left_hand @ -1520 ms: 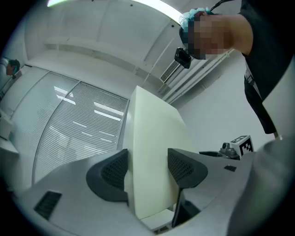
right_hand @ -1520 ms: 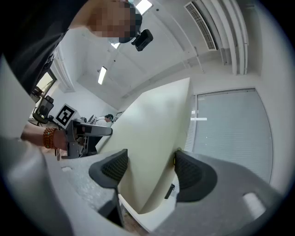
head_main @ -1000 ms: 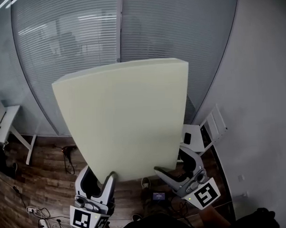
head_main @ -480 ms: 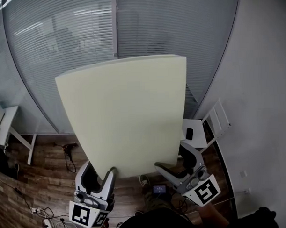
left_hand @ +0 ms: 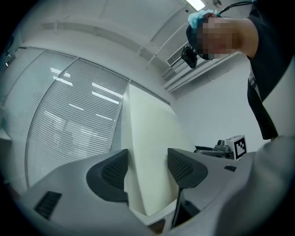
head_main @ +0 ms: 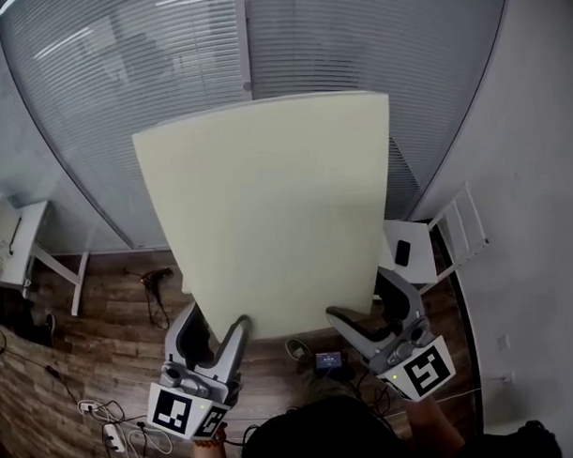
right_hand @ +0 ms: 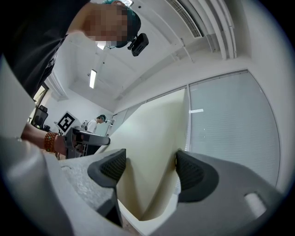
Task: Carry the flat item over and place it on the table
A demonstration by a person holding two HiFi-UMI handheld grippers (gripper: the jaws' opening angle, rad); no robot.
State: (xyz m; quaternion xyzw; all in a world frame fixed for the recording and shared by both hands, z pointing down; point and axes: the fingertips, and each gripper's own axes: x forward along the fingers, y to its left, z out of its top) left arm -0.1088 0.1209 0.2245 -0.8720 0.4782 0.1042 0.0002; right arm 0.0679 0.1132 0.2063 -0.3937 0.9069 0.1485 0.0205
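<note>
The pale foam panel [head_main: 267,215] is being held upright in front of the blinded glass wall [head_main: 94,80], with the jaws of the left gripper [head_main: 213,326] and the right gripper [head_main: 367,303] each pinching its bottom edge above the wooden floor [head_main: 103,342].

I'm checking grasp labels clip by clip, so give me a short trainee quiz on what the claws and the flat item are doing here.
1. True or false: the left claw is open and empty.
2. The foam sheet is held by: A) one claw, B) both claws, C) neither claw.
3. Fill in: in the head view, the right claw clamps the sheet at its ____ edge.

Key: 1 false, its pads press on the sheet; 2 B; 3 lower.
</note>
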